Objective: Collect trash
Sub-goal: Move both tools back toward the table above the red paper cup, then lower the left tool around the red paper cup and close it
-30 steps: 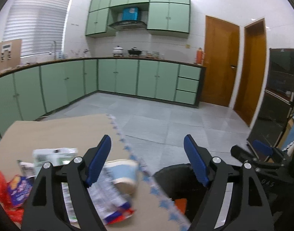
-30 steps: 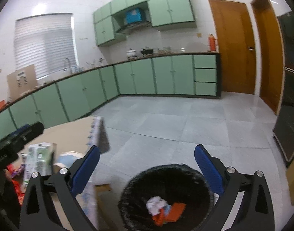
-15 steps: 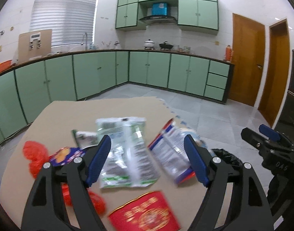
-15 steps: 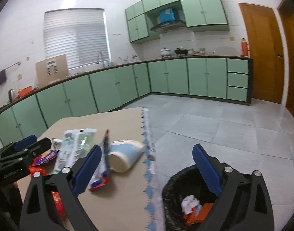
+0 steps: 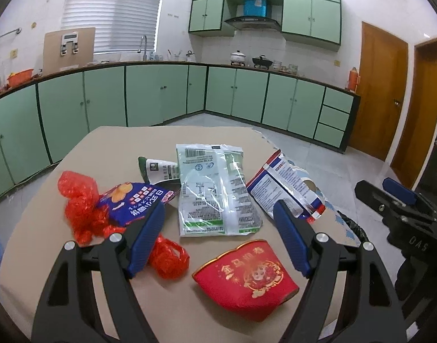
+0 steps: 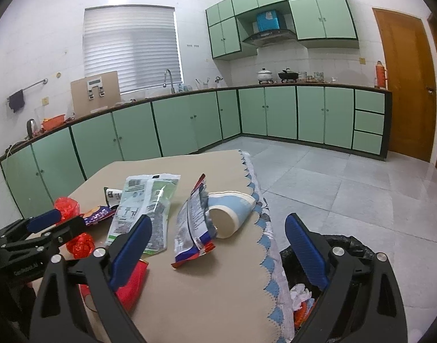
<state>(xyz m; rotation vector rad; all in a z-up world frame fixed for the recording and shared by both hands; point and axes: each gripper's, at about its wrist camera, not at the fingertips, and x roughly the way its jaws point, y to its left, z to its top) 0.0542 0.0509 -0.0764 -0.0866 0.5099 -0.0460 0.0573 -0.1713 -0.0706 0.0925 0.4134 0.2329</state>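
Trash is spread across your table [image 5: 118, 143], and both your grippers hang above it with jaws wide apart, nothing between the fingers. Your left gripper [image 5: 218, 228] sits over the near side, its fingers framing a clear green-printed wrapper [image 5: 215, 194] lying flat at the middle. Just below that, by the near edge, a red cup [image 5: 247, 274] with gold print lies on its side. To the left, crumpled red plastic [image 5: 78, 200] touches a blue snack bag [image 5: 132, 200], and a small green packet [image 5: 158, 168] pokes out from under the wrapper's far left corner. Toward the right edge, a red-white-blue bag [image 5: 284, 191] leans against a pale blue cup [image 6: 232, 211] tipped on its side, mouth facing you. Your right gripper [image 6: 215, 243] hovers at the table's right edge, left finger over the wrapper's near end, right finger over the bin [image 6: 347, 245]. That bin stands on the floor just beside the scalloped cloth edge [image 6: 264, 228], black-lined, with white and orange scraps already in it. Green cabinets [image 6: 189, 125] line the walls behind.
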